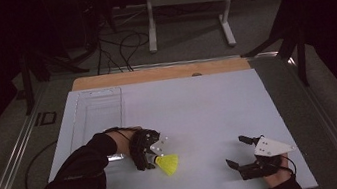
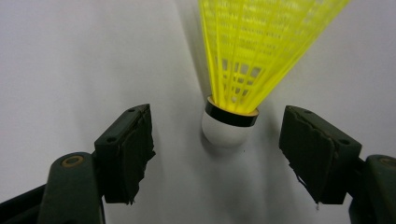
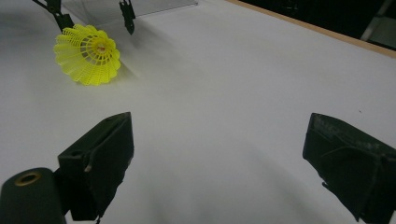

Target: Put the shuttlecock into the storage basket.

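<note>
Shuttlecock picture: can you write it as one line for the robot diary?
left gripper: open, fingers either side of shuttlecock cork, not touching | shuttlecock: lying on white table | right gripper: open, empty

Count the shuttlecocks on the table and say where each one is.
1. The yellow shuttlecock lies on the white table near its front left, its cork between the open left gripper's jaws, untouched.

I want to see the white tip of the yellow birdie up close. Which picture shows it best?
The left gripper view: the yellow plastic-mesh shuttlecock's round white cork tip lies large and sharp between the open left tongs. The high view shows the shuttlecock small, its tip hard to make out. The right gripper view looks into its open skirt.
</note>
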`<action>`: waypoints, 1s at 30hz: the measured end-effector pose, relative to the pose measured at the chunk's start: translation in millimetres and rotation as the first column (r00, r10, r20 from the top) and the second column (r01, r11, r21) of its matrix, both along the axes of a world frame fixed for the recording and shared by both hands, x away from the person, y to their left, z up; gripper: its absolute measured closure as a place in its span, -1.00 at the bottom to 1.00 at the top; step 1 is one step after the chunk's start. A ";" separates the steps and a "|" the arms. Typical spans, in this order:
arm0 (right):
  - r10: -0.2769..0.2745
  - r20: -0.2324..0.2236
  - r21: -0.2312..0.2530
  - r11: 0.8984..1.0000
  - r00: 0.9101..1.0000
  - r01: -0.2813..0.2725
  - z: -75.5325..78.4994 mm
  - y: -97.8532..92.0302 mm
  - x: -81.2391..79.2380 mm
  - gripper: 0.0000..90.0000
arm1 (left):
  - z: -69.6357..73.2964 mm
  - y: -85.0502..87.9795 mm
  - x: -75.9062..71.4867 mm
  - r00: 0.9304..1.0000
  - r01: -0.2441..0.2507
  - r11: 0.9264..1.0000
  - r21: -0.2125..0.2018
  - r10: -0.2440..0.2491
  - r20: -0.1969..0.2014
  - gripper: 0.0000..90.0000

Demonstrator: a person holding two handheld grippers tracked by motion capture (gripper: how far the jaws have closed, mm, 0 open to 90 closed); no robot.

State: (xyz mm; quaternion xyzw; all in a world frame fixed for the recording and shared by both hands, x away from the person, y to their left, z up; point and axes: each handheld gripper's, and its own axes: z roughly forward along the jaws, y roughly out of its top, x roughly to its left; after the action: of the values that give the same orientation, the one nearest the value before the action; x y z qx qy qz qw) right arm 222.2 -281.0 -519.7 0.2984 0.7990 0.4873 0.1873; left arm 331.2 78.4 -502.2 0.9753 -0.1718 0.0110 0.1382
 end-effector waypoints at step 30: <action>-0.009 0.001 -0.002 1.000 1.000 0.009 0.3 -1.3 0.1 -0.80 | -4.8 -0.6 6.3 0.997 0.015 1.000 0.017 -0.013 -0.073 0.45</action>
State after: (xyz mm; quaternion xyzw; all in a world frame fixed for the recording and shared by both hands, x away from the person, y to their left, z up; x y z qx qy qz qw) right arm 222.3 -282.2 -519.4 0.3017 0.7980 0.4859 0.1899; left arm 337.5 77.8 -507.0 0.9750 -0.1736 -0.0270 0.1358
